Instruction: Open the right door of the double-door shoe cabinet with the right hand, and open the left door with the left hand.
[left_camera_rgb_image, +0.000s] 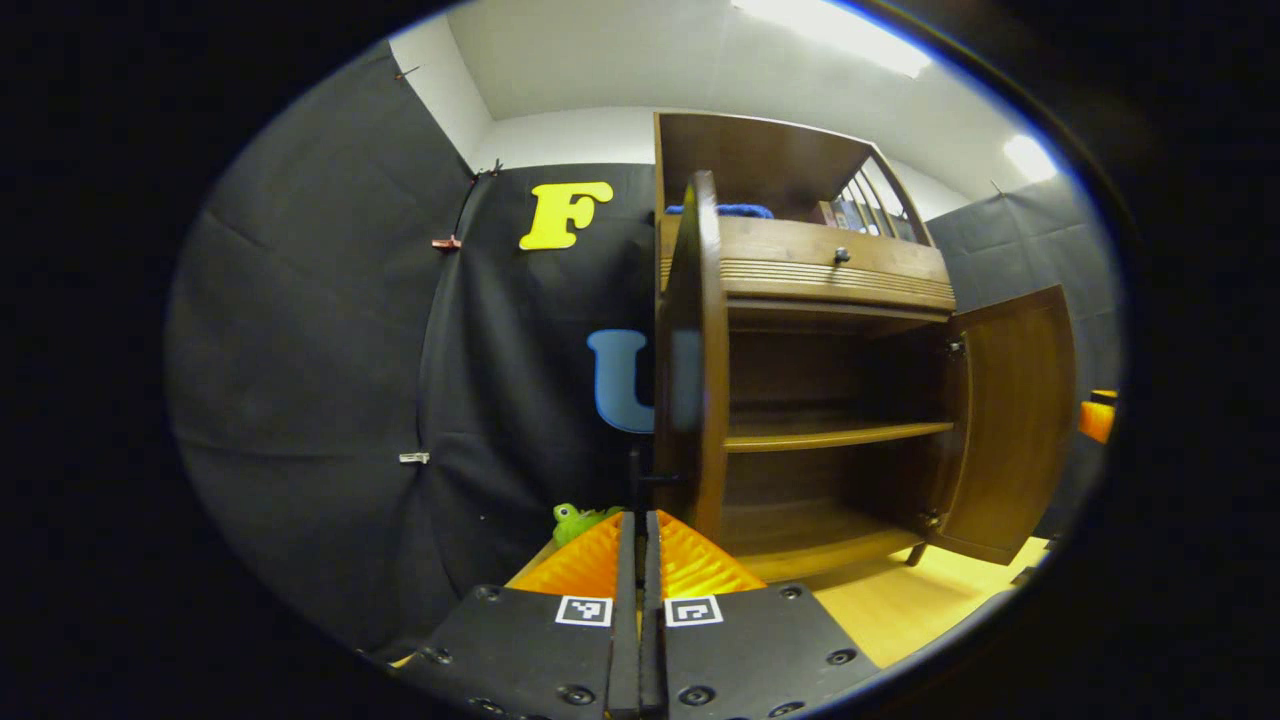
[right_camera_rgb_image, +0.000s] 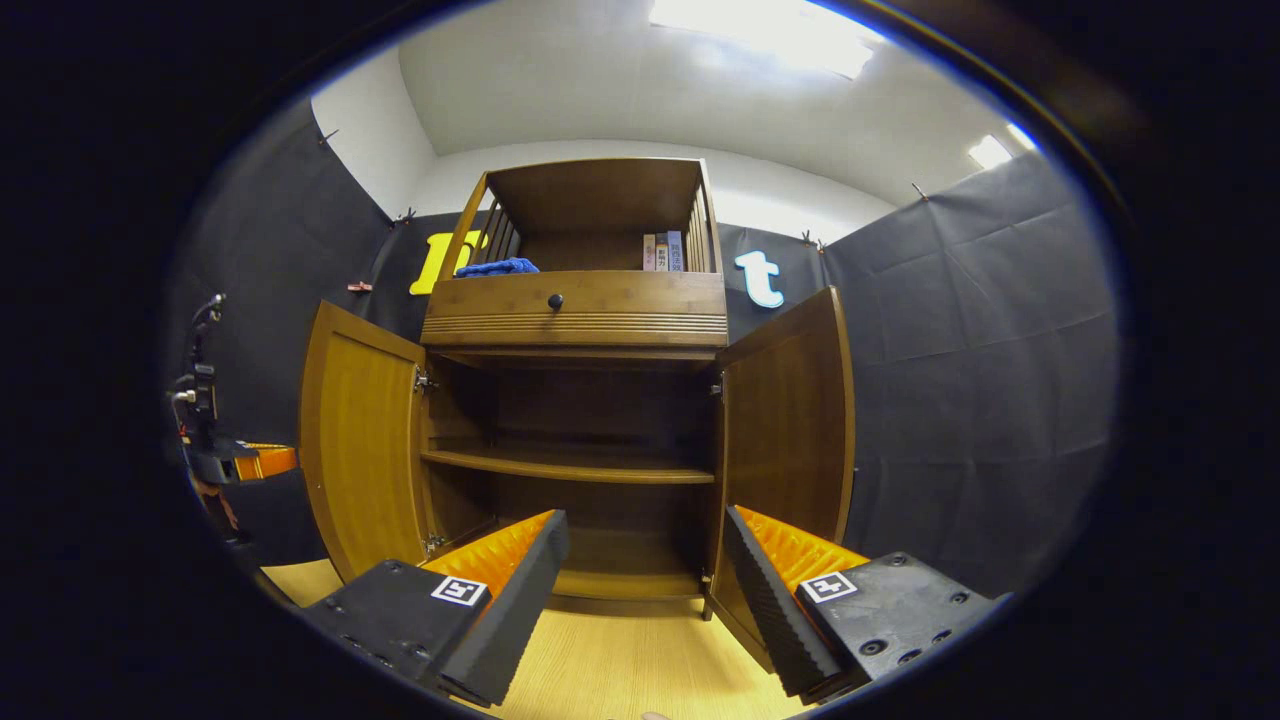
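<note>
Left gripper (left_camera_rgb_image: 640, 530) pinched beside left door (left_camera_rgb_image: 690, 350) edge.

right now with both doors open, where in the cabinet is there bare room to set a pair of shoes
Bare: the middle shelf and the bottom board between the left door and right door. Crowded: the top cubby, with a blue cloth on the left and books on the right.
</note>
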